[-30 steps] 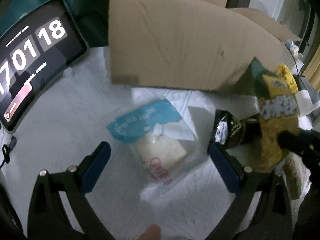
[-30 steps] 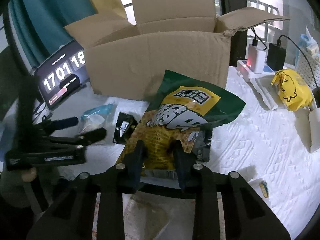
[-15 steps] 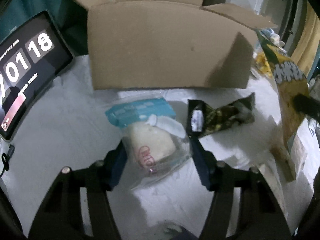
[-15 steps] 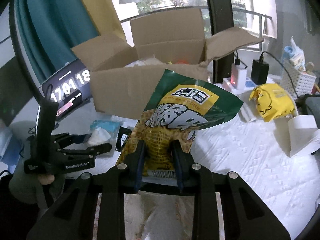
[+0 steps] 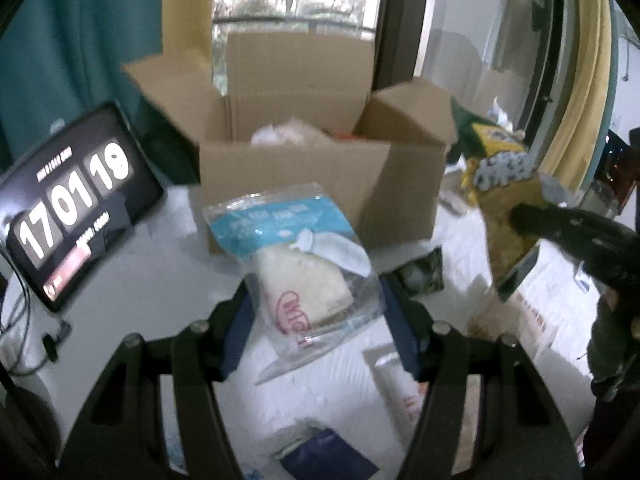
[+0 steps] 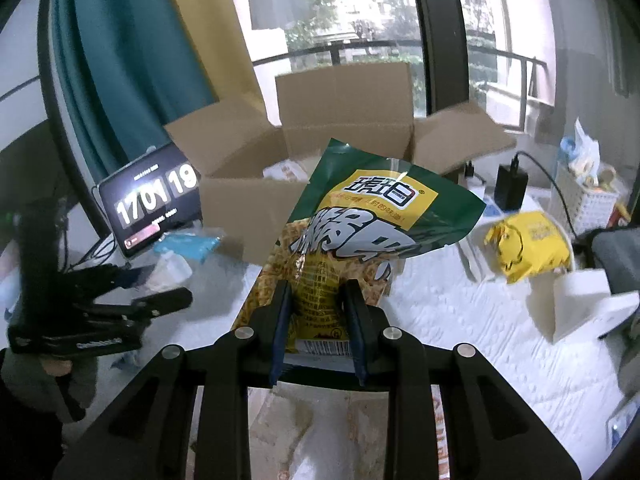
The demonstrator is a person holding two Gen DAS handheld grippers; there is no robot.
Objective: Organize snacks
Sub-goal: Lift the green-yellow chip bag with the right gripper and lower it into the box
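My left gripper (image 5: 316,312) is shut on a clear bag with a blue label and a white pastry (image 5: 298,268), held up above the table in front of the open cardboard box (image 5: 320,184). My right gripper (image 6: 318,300) is shut on the bottom of a green and yellow snack bag (image 6: 360,224), held upright in front of the same box (image 6: 344,120). The box holds some white packets. In the left wrist view the green bag (image 5: 504,188) and right gripper (image 5: 568,228) are at the right. The right wrist view shows the left gripper (image 6: 132,300) at the left.
A tablet clock (image 5: 68,204) leans left of the box. A dark snack packet (image 5: 424,276) lies on the white table cover. A yellow bag (image 6: 528,248), a white basket (image 6: 588,196), chargers (image 6: 510,188) and a tissue roll (image 6: 588,300) sit at the right.
My left gripper closed on the clear pastry bag and lifted it off the table. My right gripper raised the green snack bag higher, toward the box opening.
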